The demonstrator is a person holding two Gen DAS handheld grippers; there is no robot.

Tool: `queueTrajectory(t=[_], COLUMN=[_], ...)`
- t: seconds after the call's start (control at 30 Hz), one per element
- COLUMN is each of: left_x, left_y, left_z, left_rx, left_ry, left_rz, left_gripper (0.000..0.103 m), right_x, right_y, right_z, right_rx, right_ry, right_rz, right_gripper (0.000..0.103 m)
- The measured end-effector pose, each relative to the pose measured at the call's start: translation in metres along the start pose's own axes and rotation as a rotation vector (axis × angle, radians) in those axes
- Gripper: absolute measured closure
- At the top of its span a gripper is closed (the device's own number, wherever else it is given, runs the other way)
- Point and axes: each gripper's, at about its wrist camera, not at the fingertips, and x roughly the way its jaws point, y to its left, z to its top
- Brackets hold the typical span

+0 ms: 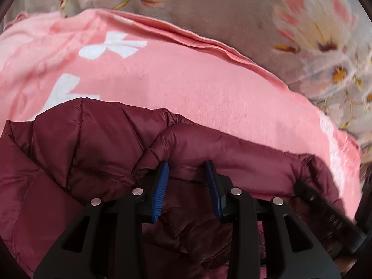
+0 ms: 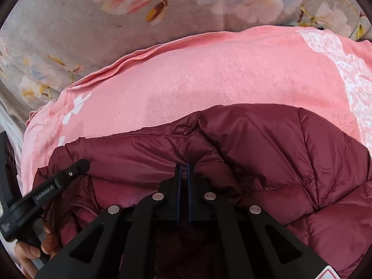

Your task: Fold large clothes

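Note:
A maroon quilted puffer jacket [image 1: 88, 144] lies on a pink blanket [image 1: 186, 81]. My left gripper [image 1: 187, 165] is open, its blue pads either side of a puffy jacket fold. The right gripper's body [image 1: 325, 207] shows at the lower right of this view. In the right wrist view the jacket [image 2: 279, 153] fills the lower half. My right gripper [image 2: 183, 166] is shut on a fold of the jacket. The left gripper [image 2: 79, 165] reaches in from the left, held by a hand [image 2: 34, 251].
The pink blanket [image 2: 209, 76] with white bow and lace prints lies over a grey floral bedspread [image 2: 69, 30], which also shows in the left wrist view [image 1: 232, 9]. The blanket's folded edge [image 1: 186, 37] runs along the far side.

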Motion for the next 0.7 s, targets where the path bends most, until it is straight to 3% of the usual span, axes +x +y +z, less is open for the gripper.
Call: queueTrajectory(t=[0.43,0.7], left_x=[0.011,0.012], left_y=[-0.017,-0.02], left_z=[-0.007,-0.008], left_rx=[0.088,0.11], left_ry=[-0.027,-0.027], left_rz=[0.087,0.122], left_gripper=[0.071,0.071], right_x=[0.005,0.008], right_y=[0.011,0.01], right_z=[-0.004,-0.001], right_rx=[-0.054,-0.032], right_ry=[-0.032,-0.034], right_rz=[-0.073,-0.056], right_gripper=[0.103,0.103])
